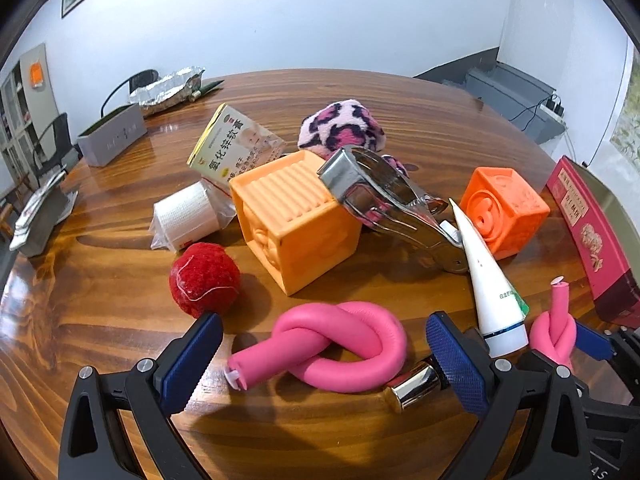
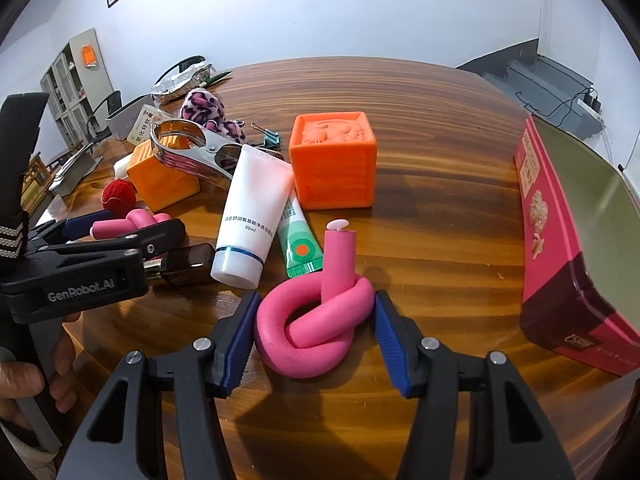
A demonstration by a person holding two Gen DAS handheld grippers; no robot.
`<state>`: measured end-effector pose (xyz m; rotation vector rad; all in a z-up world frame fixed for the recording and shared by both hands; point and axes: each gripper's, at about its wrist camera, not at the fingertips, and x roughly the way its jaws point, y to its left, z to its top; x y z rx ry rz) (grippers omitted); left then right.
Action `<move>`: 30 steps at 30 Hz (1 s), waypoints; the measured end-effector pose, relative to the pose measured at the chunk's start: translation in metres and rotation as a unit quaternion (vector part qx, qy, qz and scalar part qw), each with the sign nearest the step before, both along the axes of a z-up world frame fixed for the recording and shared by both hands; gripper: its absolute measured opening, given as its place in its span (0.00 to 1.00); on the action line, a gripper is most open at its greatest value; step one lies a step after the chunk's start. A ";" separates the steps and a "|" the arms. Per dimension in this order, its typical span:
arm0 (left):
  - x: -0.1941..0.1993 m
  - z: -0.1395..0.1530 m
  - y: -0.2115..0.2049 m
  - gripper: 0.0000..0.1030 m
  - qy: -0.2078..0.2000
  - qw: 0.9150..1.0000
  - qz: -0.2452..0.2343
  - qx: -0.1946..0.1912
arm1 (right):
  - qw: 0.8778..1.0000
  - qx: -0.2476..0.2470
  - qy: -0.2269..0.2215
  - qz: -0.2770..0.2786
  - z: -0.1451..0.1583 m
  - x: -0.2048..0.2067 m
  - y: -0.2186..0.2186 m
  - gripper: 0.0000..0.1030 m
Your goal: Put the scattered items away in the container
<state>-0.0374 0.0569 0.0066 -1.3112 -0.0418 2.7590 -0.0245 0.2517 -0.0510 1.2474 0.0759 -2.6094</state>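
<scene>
On the wooden table (image 2: 440,128), near its right edge: the container (image 2: 568,240), a pink box with an olive inside, is stood open and nothing is seen in it.
Right gripper (image 2: 316,334): it is held over a knotted pink foam roller (image 2: 316,320); both blue pads are touching the sides of the knot, so the roller is gripped at a middle width. It is still lying on the table.
Left gripper (image 1: 320,356): its jaws are set wide around a second knotted pink roller (image 1: 340,348), which is lying between them without being pressed. A shiny metal cylinder (image 1: 414,386) is lying just beside the right pad.
Shown only by the right wrist view: a green tube (image 2: 300,240) half hidden under the white tube (image 2: 256,208), a binder clip (image 2: 270,136) behind them, and a hand (image 2: 36,384) on the left gripper's handle.
Shown only by the left wrist view: a gauze roll (image 1: 188,214) and a full medicine carton (image 1: 236,144) toward the far left edge.
Shown by both: a pale orange cube (image 1: 296,220) with a metal clamp (image 1: 392,200) leaned on it, a darker orange cube (image 2: 334,160), a red ball (image 1: 204,280), a leopard plush (image 1: 342,128).
</scene>
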 end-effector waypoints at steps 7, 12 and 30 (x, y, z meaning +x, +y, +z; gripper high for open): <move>-0.003 -0.006 -0.004 0.86 -0.018 1.000 0.011 0.000 | 1.000 0.001 0.000 0.000 0.001 0.002 0.000 0.59; 0.000 -0.005 -0.010 0.77 -0.010 1.000 0.020 0.006 | 1.000 -0.003 0.003 0.001 0.002 0.004 0.002 0.59; 0.025 0.016 -0.012 0.76 0.058 0.997 0.040 0.005 | 0.999 -0.027 0.041 -0.014 0.019 0.014 0.016 0.59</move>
